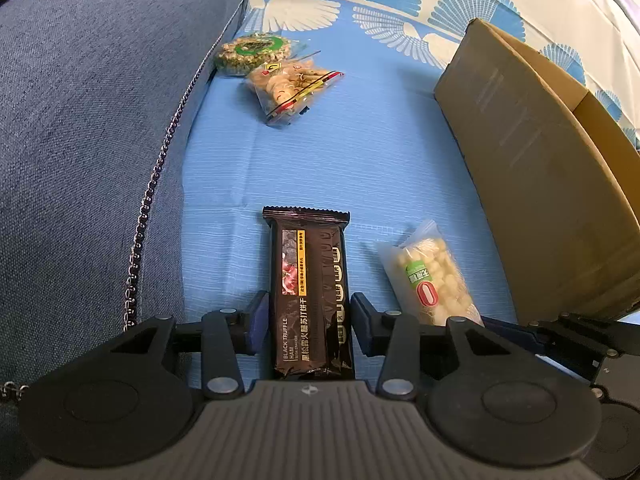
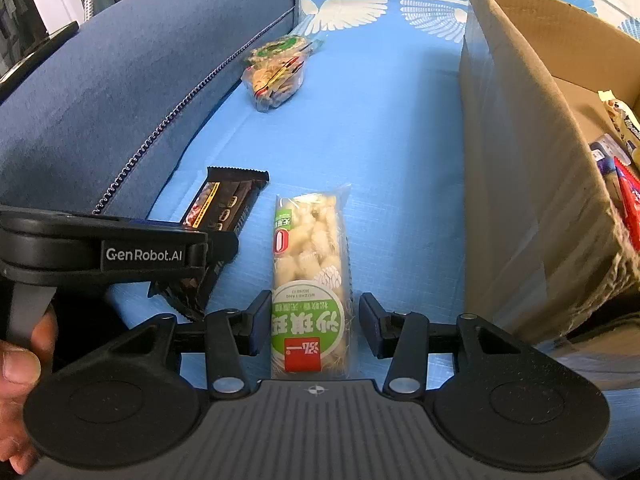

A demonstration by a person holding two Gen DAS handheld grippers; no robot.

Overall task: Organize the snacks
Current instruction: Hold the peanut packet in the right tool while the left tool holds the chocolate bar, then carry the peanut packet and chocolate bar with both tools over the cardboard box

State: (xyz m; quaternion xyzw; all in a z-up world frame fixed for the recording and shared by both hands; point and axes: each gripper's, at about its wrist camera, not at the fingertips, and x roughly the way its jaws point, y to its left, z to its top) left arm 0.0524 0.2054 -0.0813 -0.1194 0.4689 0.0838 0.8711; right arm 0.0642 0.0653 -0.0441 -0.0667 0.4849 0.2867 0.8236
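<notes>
A black truffle cracker pack (image 1: 310,292) lies on the blue bedsheet (image 1: 360,168) between the fingers of my left gripper (image 1: 310,320); the jaws are open with small gaps at each side. A clear pack of white puffed snack with a green label (image 2: 310,276) lies between the fingers of my right gripper (image 2: 314,322), also open and not touching. It also shows in the left wrist view (image 1: 430,280), and the black pack shows in the right wrist view (image 2: 218,216). The left gripper body (image 2: 120,252) is seen at left.
An open cardboard box (image 2: 532,152) stands at the right with several snacks inside (image 2: 624,168); it also shows in the left wrist view (image 1: 532,176). Two more snack bags (image 1: 280,72) lie further away. A dark blue cushion (image 1: 88,120) borders the left.
</notes>
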